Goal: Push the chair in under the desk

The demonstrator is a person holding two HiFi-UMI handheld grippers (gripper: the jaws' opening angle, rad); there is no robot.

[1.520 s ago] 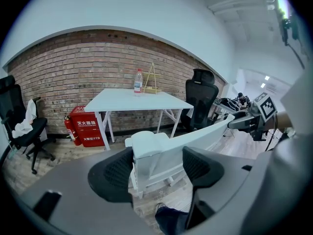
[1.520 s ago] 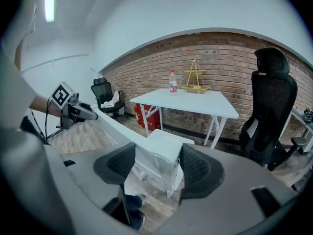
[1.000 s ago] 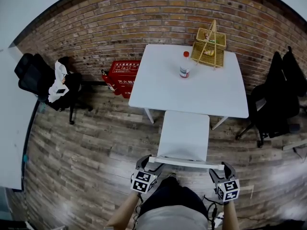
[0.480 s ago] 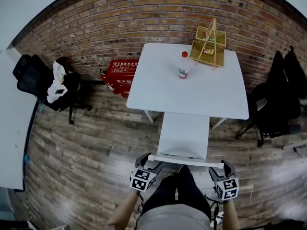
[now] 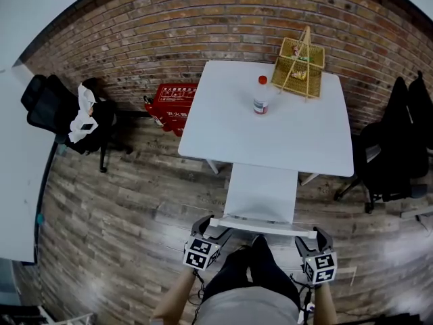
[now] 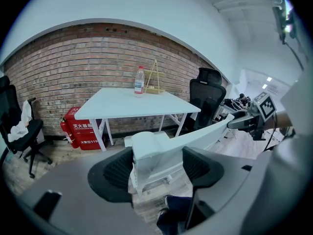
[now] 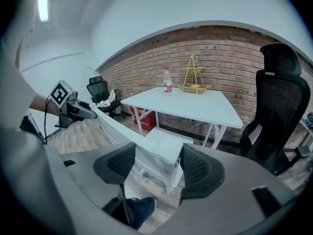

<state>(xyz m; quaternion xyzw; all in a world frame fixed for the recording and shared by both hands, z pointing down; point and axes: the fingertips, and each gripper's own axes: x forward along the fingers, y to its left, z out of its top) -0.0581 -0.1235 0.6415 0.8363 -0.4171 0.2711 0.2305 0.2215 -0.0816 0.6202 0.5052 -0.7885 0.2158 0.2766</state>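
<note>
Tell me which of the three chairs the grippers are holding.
The white chair at the desk: the left gripper and right gripper clamp the ends of its backrest. The left black chair and right black chair stand apart, untouched.

White desk (image 5: 270, 137) with bottle (image 5: 260, 97), basket (image 5: 298, 65)

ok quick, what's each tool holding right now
left tool: closed on the left end of the chair back
right tool: closed on the right end of the same chair back
</note>
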